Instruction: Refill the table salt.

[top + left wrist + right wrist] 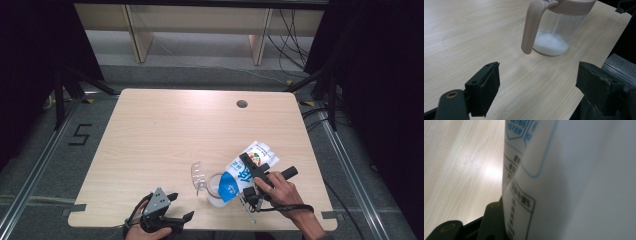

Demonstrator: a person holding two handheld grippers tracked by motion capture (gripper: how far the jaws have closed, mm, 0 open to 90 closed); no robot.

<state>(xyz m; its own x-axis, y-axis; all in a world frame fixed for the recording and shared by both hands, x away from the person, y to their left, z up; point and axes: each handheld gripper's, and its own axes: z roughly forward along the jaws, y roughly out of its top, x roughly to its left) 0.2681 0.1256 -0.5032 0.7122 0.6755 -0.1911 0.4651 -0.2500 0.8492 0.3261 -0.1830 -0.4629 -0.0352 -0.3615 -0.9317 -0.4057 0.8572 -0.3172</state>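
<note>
Wooden table [165,130]; right gripper [253,172] pinched the tilted carton [248,167] over the jug [556,30]: pour slowly, spout inside its rim; left gripper [537,90] spread

Top of jug [554,30] ahead of left claw [537,82] cut off by upper edge. Print on bag [574,180], pressed close against right claw [251,181], too blurred to read; far jaw hidden behind it. Jug mouth beneath tilted bag covered from above. Left hand [145,231] cropped at bottom edge.
</note>
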